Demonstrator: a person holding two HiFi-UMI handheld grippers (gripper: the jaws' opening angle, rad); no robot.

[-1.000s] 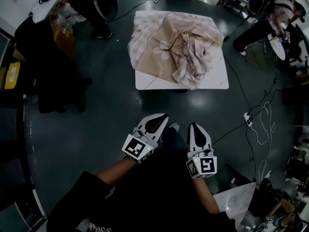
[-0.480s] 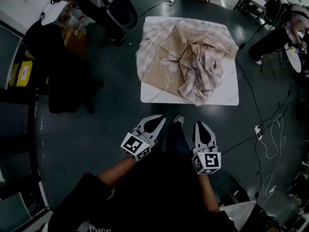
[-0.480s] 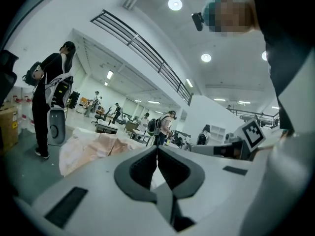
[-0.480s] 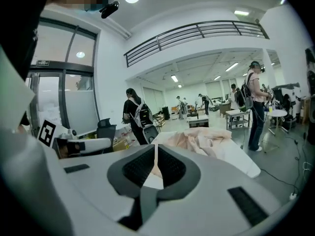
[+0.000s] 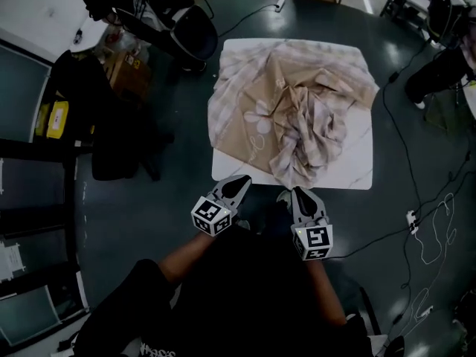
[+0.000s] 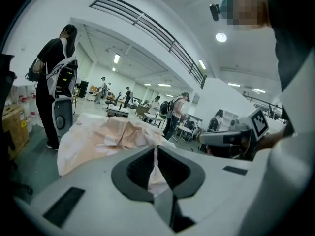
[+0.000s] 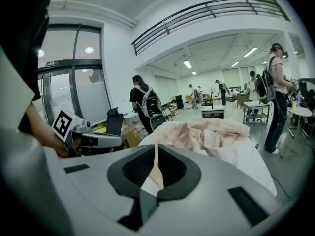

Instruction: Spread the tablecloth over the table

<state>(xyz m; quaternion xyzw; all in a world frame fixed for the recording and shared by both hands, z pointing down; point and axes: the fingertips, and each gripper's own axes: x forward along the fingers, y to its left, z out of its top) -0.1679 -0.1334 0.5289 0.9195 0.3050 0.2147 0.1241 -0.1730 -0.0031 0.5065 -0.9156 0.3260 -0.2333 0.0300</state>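
A crumpled beige tablecloth (image 5: 290, 117) lies heaped on a white square table (image 5: 357, 171), leaving its near right part bare. My left gripper (image 5: 242, 181) is shut and empty, its tip just short of the table's near edge at the left. To its right, the right gripper (image 5: 296, 194) is also shut with nothing in it, close to a fold that hangs over the near edge. In the left gripper view the cloth (image 6: 113, 134) rises beyond the closed jaws of the left gripper (image 6: 156, 154). The right gripper view shows the cloth (image 7: 211, 132) ahead of the right gripper (image 7: 156, 154).
A person with a backpack and a rolling chair (image 5: 190, 36) stand at the table's far left corner. Cardboard boxes (image 5: 126, 65) sit further left. Cables and a power strip (image 5: 411, 218) lie on the dark floor to the right. Other people stand further off.
Both grippers have moved forward and down toward the table's near edge, which now lies right before their tips. The jaws stayed shut.
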